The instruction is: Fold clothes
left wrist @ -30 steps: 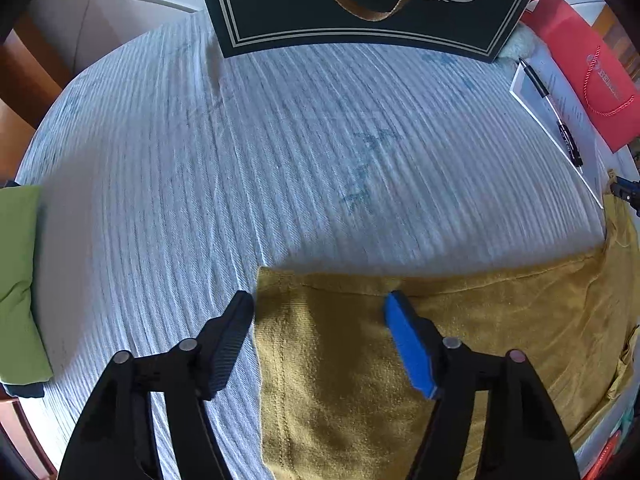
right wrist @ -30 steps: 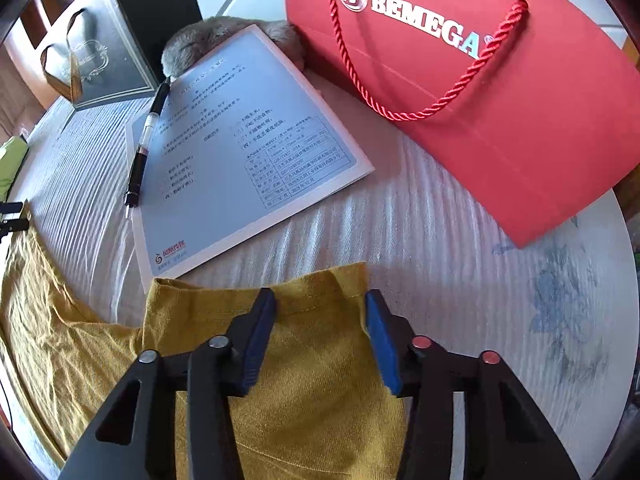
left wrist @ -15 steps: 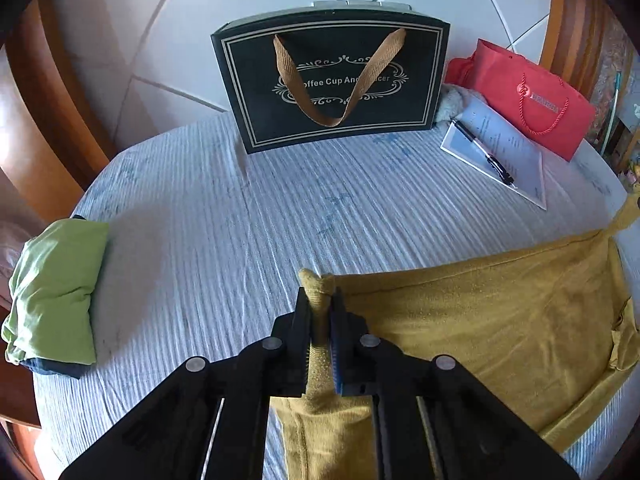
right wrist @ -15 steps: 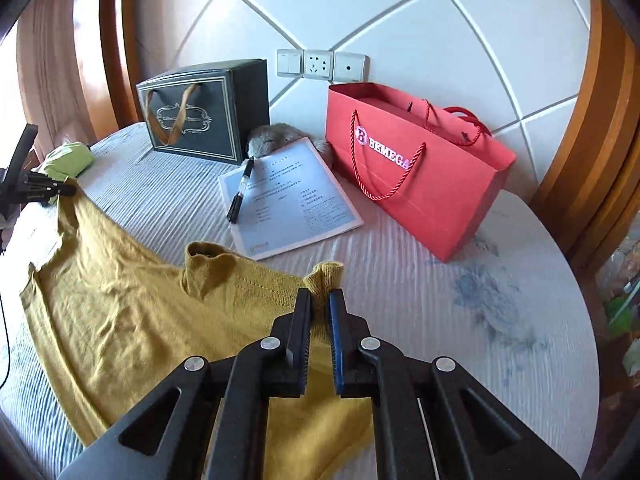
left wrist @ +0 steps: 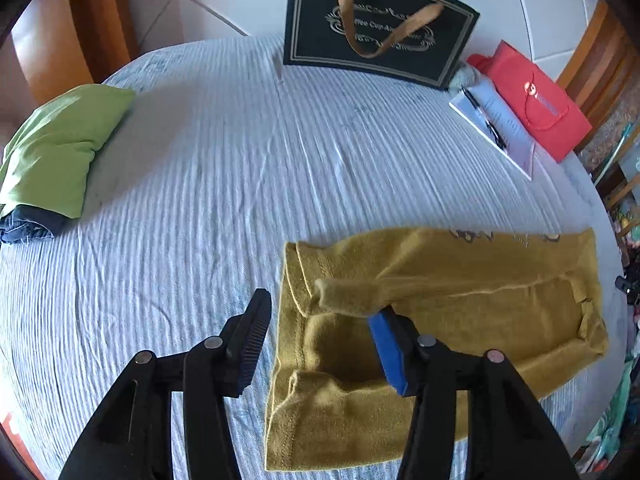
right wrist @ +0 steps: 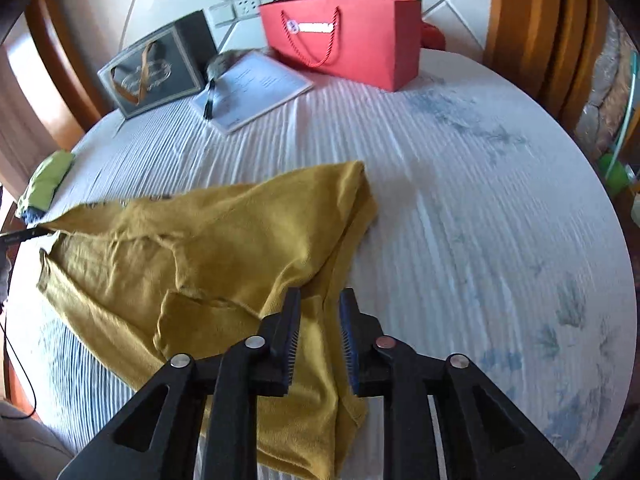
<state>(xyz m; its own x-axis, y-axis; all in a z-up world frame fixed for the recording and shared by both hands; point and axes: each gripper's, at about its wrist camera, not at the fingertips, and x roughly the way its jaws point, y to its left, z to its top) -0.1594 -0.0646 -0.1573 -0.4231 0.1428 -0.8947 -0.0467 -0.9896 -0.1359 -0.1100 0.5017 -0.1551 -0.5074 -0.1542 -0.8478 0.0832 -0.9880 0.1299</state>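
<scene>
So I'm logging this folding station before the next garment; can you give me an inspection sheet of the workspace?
Surface: round table under a ribbed pale blue cloth, rumpled.
Job's things: mustard garment lying folded over itself; folded green garment on dark cloth at the far edge.
Clutter: black gift bag, red bag, printed sheet with pen, grey furry thing behind it.
Grippers: left gripper jaws opening, a sleeve end draped on one pad; right gripper jaws opening, mustard fabric under the gap, pads apart.
Cables: thin black cable at the table's edge.
Surroundings: white panelled wall, wall sockets, wooden trim.
</scene>
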